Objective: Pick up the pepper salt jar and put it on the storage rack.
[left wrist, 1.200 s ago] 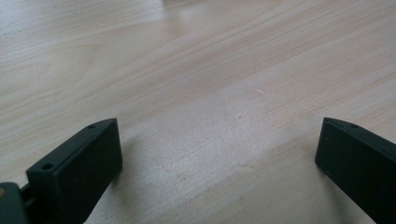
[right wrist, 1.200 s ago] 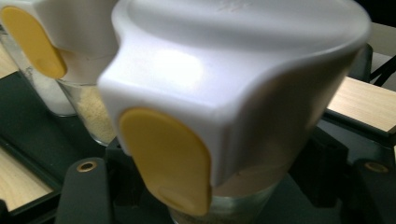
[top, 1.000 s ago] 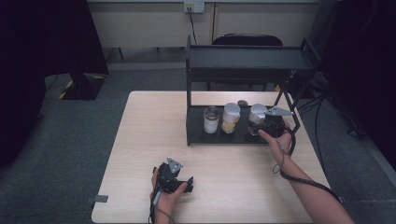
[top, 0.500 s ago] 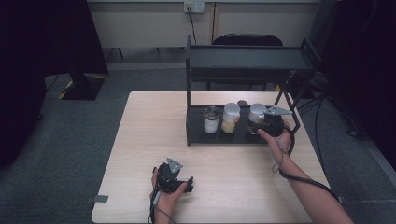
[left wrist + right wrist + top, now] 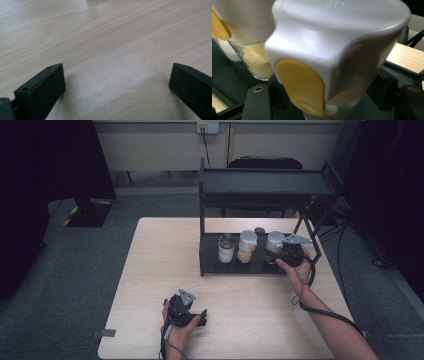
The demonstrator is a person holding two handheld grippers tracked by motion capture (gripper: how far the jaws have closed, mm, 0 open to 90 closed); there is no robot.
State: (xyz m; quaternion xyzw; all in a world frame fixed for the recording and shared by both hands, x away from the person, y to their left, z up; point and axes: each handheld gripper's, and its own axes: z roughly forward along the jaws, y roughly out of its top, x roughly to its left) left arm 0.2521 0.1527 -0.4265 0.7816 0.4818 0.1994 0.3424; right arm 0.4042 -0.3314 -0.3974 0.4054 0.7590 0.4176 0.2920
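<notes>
Right gripper view: right gripper (image 5: 332, 100) clamped on upright jar (image 5: 337, 45) at centre frame; left gripper (image 5: 115, 87) apart, lower left in high view.

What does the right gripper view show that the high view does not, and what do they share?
Right gripper view: the yellow flip tab on the nearest jar's white lid, and pale granules in the jar behind.

High view: the whole black shelf rack, a third jar with a dark lid, the wooden table, and the left hand-held gripper resting near its front edge.

Both: the right hand-held gripper at the rightmost jar on the lower shelf.
</notes>
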